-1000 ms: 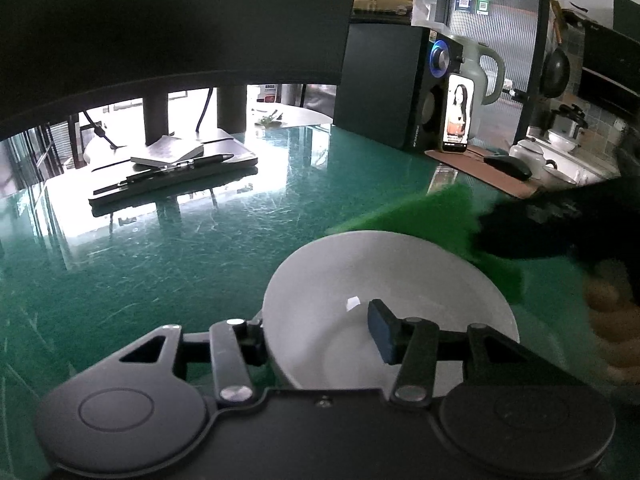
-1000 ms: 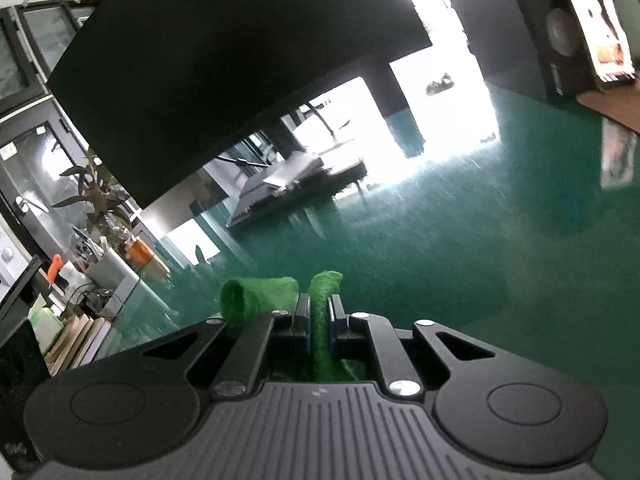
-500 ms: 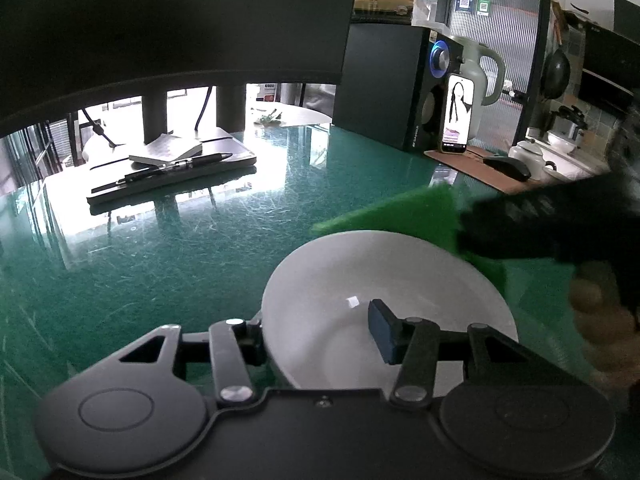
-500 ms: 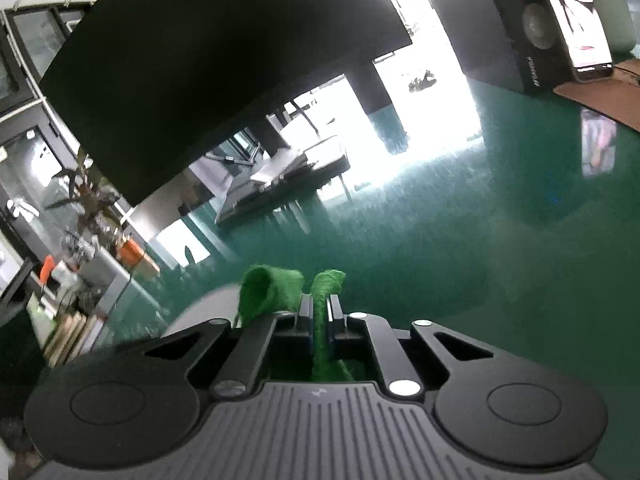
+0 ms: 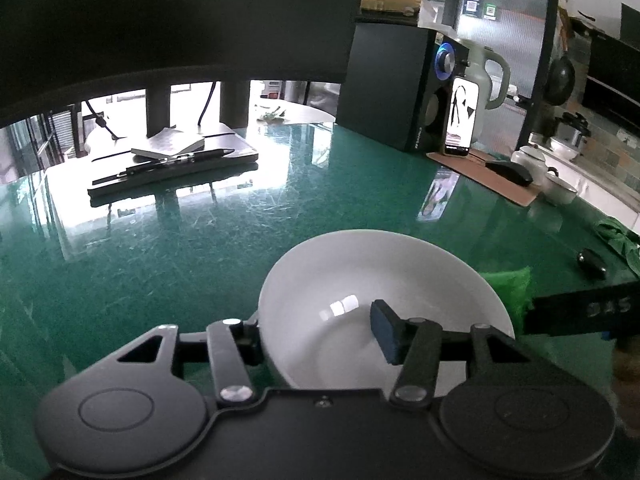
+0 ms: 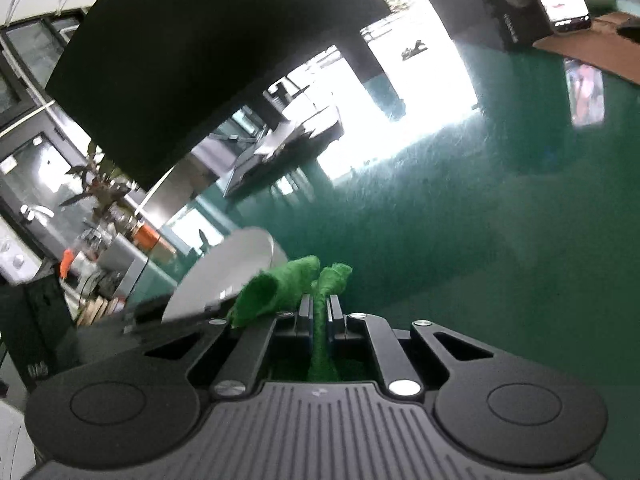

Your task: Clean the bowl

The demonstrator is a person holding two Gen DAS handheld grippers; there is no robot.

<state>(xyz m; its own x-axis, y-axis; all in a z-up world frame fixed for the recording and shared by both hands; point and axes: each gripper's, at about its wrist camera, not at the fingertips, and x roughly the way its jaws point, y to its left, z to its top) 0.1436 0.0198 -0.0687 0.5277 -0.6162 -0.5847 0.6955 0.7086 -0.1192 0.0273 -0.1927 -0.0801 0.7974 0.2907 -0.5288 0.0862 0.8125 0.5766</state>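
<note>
A white bowl (image 5: pixel 380 292) is held tilted above the green table. My left gripper (image 5: pixel 320 332) is shut on the bowl's near rim, one finger inside and one outside. My right gripper (image 6: pixel 319 312) is shut on a green cloth (image 6: pixel 288 288). In the left wrist view the cloth (image 5: pixel 510 292) sits just behind the bowl's right rim, with the right gripper's dark body (image 5: pixel 580 308) beside it. In the right wrist view the bowl (image 6: pixel 224 276) lies to the left of the cloth, close to it.
On the green glass table (image 5: pixel 200 248) stand a black tray with notebook and pen (image 5: pixel 172 160), a black speaker (image 5: pixel 392 84), a phone (image 5: pixel 460 116), a mouse on a brown mat (image 5: pixel 508 172) and a second green cloth (image 5: pixel 616 236) at the right edge.
My right gripper with the cloth has dropped from above the bowl's far right rim to low beside its right rim. The bowl and left gripper have barely moved.
</note>
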